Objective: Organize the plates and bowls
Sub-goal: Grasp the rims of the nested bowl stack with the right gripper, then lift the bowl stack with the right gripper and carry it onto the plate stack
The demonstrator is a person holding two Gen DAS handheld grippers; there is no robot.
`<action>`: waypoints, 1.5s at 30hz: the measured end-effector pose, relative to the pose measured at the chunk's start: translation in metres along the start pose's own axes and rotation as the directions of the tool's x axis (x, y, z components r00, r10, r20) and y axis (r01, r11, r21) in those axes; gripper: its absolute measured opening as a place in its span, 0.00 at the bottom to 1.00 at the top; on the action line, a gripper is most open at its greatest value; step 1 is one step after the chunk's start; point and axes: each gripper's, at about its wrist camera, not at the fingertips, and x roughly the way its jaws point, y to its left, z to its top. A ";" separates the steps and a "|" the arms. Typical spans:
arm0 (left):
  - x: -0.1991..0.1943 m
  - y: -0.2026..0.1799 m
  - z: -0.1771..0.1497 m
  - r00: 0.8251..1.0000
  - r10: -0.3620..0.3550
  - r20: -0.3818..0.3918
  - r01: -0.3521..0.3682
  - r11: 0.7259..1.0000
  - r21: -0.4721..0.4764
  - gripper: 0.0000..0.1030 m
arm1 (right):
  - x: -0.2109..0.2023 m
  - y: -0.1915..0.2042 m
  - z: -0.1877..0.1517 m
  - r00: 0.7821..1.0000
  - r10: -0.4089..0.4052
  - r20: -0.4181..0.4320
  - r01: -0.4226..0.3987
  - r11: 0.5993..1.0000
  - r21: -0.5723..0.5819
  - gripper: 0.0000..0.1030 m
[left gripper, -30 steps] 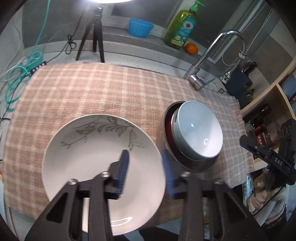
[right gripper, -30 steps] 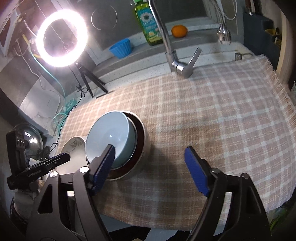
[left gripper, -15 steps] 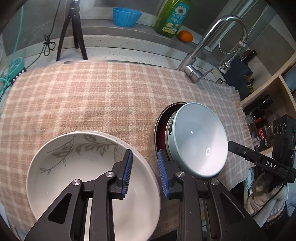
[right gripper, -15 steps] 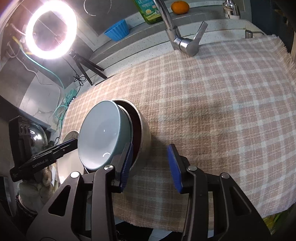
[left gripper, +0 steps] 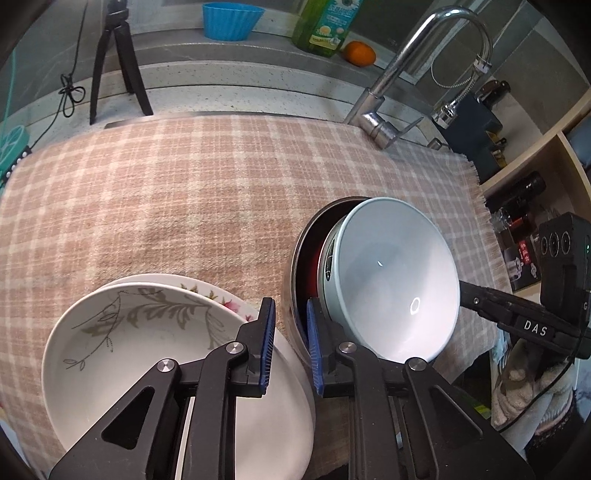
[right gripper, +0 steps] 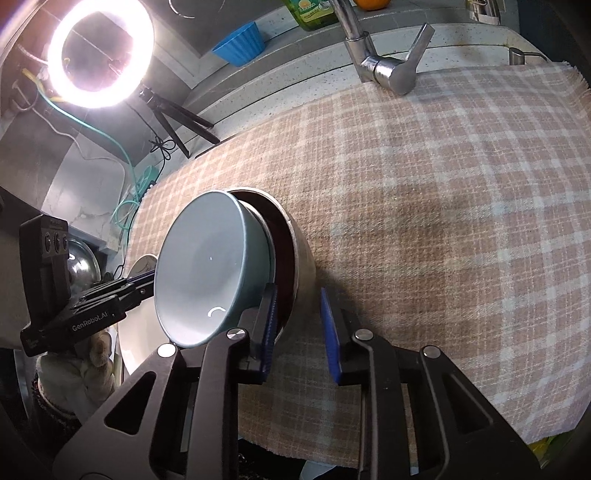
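A pale blue bowl leans tilted inside a steel bowl with a dark red inside. To its left, a white leaf-patterned plate lies on a flower-rimmed plate. My left gripper straddles the steel bowl's left rim, one pad inside and one outside. Its jaws are closing, with a thin gap showing. My right gripper straddles the opposite rim the same way. Its jaws are closing too, and the outer pad stands off the wall.
All of this sits on a checked cloth whose near edge hangs just below the grippers. Behind are a faucet, a green soap bottle, an orange, a blue cup and a tripod. A ring light glares. Shelves with bottles stand at the right.
My left gripper slid right from over the plate to the steel bowl's rim and narrowed. My right gripper came down onto the far rim, its jaws going from wide apart to narrow.
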 end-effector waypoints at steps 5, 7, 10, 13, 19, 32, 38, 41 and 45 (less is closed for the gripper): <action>0.004 0.001 0.002 1.000 -0.013 -0.018 0.013 1.000 0.000 0.11 | 0.007 -0.004 0.000 0.999 0.022 -0.032 -0.021 1.000 0.019 0.16; 0.005 0.001 0.002 1.000 -0.021 -0.022 0.021 1.000 -0.005 0.09 | 0.007 -0.002 0.000 0.999 0.026 -0.032 -0.025 1.000 0.013 0.13; 0.004 -0.001 0.003 1.000 -0.007 -0.023 0.008 1.000 0.008 0.09 | 0.007 0.000 0.001 0.999 0.016 -0.034 -0.016 1.000 0.012 0.13; 0.004 -0.003 0.004 1.000 -0.001 -0.020 0.001 1.000 0.013 0.09 | 0.007 0.001 0.001 0.999 0.010 -0.037 -0.009 1.000 0.015 0.12; 0.000 -0.004 0.003 1.000 -0.005 -0.007 0.005 1.000 0.008 0.08 | 0.003 0.002 0.003 1.000 0.008 -0.029 -0.007 1.000 0.016 0.12; -0.041 -0.003 0.006 0.996 -0.003 0.084 0.003 1.000 -0.006 0.08 | -0.025 0.030 0.014 0.999 0.028 0.023 -0.027 0.999 -0.044 0.12; -0.068 0.008 0.001 0.991 0.018 0.136 -0.012 0.999 -0.040 0.08 | -0.031 0.054 0.016 0.998 0.060 0.027 -0.057 0.994 -0.092 0.12; -0.080 0.016 -0.004 0.987 0.034 0.157 -0.024 0.998 -0.064 0.08 | -0.030 0.070 0.016 0.997 0.078 0.021 -0.075 0.990 -0.118 0.12; -0.095 0.030 -0.015 0.982 0.061 0.178 -0.043 0.994 -0.104 0.08 | -0.025 0.091 0.013 0.994 0.106 0.002 -0.105 0.982 -0.156 0.13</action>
